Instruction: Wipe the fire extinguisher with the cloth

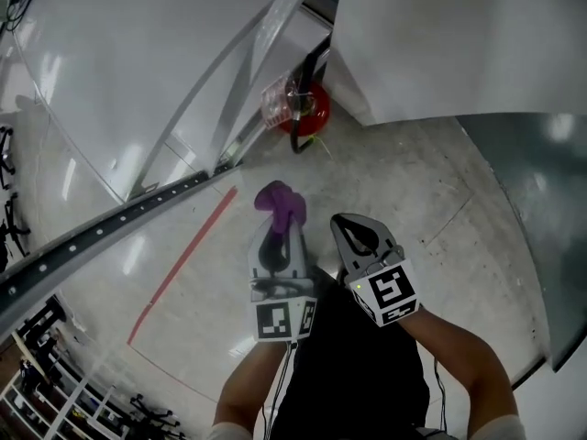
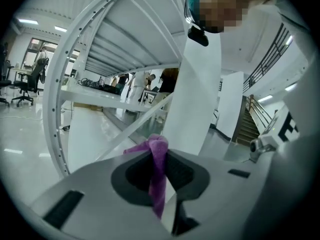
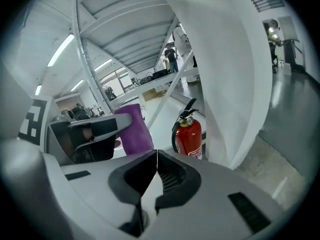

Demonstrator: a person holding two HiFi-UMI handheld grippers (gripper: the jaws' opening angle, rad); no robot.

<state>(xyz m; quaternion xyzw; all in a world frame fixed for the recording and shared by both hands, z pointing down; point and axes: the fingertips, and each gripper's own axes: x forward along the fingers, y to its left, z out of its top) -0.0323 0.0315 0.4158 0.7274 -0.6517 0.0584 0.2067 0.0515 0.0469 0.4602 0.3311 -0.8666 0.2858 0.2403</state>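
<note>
A large bright hall with a glossy white floor gives way to a patch of bare concrete floor (image 1: 404, 191), with a red tape line (image 1: 183, 264) running along its left edge. A slanting white steel frame (image 1: 229, 71) and a broad white pillar (image 1: 440, 35) rise at the far edge of the concrete.

The red fire extinguisher (image 1: 309, 110) stands upright on the floor in the corner where frame and pillar meet. It has a black hose and handle on top.

A person stands well back from it with a gripper in each hand. The left gripper (image 1: 278, 214) has its jaws clamped on a purple cloth (image 1: 280, 200), which bunches out beyond the tips. The right gripper (image 1: 353, 223) is just beside it, its jaws pressed together with nothing between them.

The wiping has not begun; the step in hand looks to be carrying the cloth to the extinguisher. To do it well, the person would likely need to step in and bend low, then lay the loose bunch of cloth against the red cylinder rather than the hard jaw tips. Stroking downward along the body should help. The empty right gripper could steady the handle so the extinguisher does not tip.
</note>
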